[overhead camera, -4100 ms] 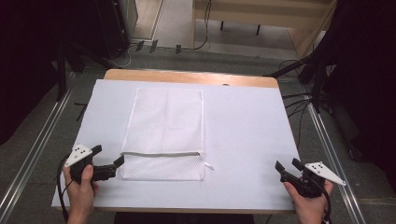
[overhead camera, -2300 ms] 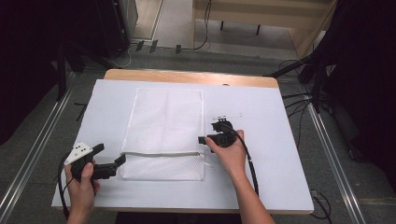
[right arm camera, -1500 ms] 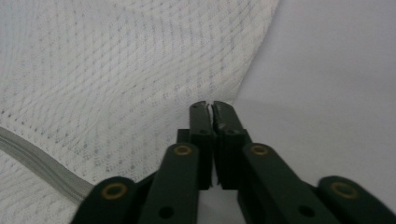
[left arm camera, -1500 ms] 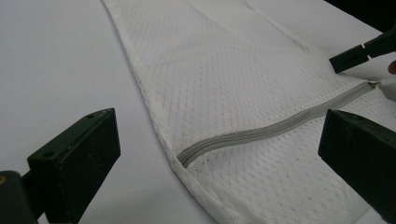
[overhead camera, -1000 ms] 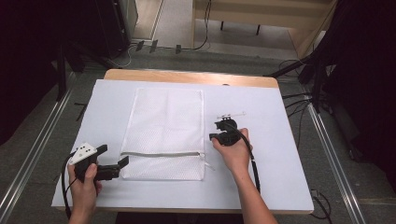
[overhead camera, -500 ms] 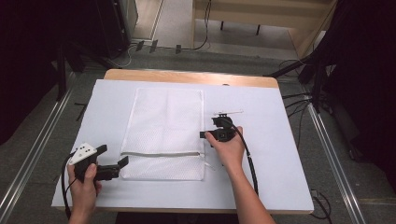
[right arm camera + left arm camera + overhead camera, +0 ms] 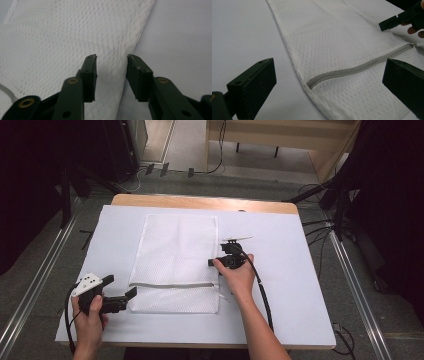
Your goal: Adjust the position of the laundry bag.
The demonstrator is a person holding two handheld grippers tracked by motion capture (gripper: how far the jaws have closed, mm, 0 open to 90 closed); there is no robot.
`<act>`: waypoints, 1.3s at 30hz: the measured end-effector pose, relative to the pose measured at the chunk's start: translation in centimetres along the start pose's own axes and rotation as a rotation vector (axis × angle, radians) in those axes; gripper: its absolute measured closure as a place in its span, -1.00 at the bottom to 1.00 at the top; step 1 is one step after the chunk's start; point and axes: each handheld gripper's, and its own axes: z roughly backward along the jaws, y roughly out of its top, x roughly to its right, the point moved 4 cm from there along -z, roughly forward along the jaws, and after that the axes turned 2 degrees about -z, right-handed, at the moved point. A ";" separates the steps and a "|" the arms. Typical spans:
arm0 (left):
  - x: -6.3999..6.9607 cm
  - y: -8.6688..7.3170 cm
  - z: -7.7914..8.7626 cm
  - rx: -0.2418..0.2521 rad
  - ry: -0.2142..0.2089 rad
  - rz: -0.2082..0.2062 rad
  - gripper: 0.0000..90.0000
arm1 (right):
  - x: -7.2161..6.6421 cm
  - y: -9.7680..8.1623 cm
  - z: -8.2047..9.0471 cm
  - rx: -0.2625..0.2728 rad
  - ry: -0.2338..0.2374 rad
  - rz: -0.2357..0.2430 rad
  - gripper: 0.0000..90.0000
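White foam board (image 7: 300,285) carries the flat white mesh zipper bag (image 7: 177,260); its grey zipper (image 7: 359,67) looks closed; right gripper (image 7: 111,75), jaws just opening, straddles the bag's edge ungripped; left gripper (image 7: 327,85) spread; grasping remains.

White mesh bag (image 7: 176,262) — flat, zipped, mid-table.

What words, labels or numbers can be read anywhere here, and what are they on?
None: no readable text in any view.
Mesh bag: plain white, grey zipper, no label visible.
Left gripper and right gripper: black jaws, unmarked.
Grey plate on the left gripper: a few dark dots, no writing.
Table cover: blank white.
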 end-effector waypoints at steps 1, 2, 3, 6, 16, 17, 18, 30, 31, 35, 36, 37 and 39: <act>0.0 0.0 0.0 -0.002 0.000 -0.002 -1.00 | -0.1 0.0 0.0 -0.005 -0.010 -0.001 0.50; 0.1 0.0 0.0 -0.004 0.001 0.001 -1.00 | -0.1 0.0 0.0 -0.005 -0.027 0.008 0.62; 0.1 0.0 0.0 -0.007 0.003 -0.001 -1.00 | -0.1 -0.1 -0.1 -0.014 -0.037 0.015 0.75; 0.1 0.0 -0.1 -0.008 0.000 -0.004 -1.00 | -0.4 -0.2 -0.3 -0.018 -0.065 0.039 1.00; 0.2 0.0 -0.2 -0.012 -0.008 -0.006 -1.00 | -0.1 -0.4 1.7 -0.002 -0.103 0.084 1.00; 0.2 0.0 -0.3 -0.010 -0.009 -0.006 -1.00 | 0.0 -0.5 2.0 0.000 -0.107 0.090 1.00; 0.3 0.0 -0.3 -0.011 -0.009 -0.006 -1.00 | 0.2 -0.5 2.3 0.001 -0.112 0.095 1.00; 0.9 -0.2 -0.5 -0.022 -0.034 0.000 -1.00 | 5.2 -0.2 6.1 0.028 -0.167 0.071 1.00; 0.9 -0.2 -0.5 -0.025 -0.036 -0.005 -1.00 | 5.7 -0.2 6.4 0.027 -0.170 0.066 1.00; 1.2 -0.2 -0.7 -0.028 -0.050 0.004 -1.00 | 7.0 -0.6 6.8 0.036 -0.172 0.056 1.00; 1.2 -0.2 -0.6 -0.027 -0.058 0.009 -1.00 | 7.3 -0.7 6.8 0.034 -0.177 0.051 1.00; 1.2 -0.2 -0.6 -0.026 -0.060 0.014 -1.00 | 7.6 -0.7 6.8 0.034 -0.187 0.055 1.00; 1.2 -0.3 -0.5 -0.025 -0.059 0.021 -1.00 | 8.1 -0.8 6.9 0.040 -0.191 0.054 0.88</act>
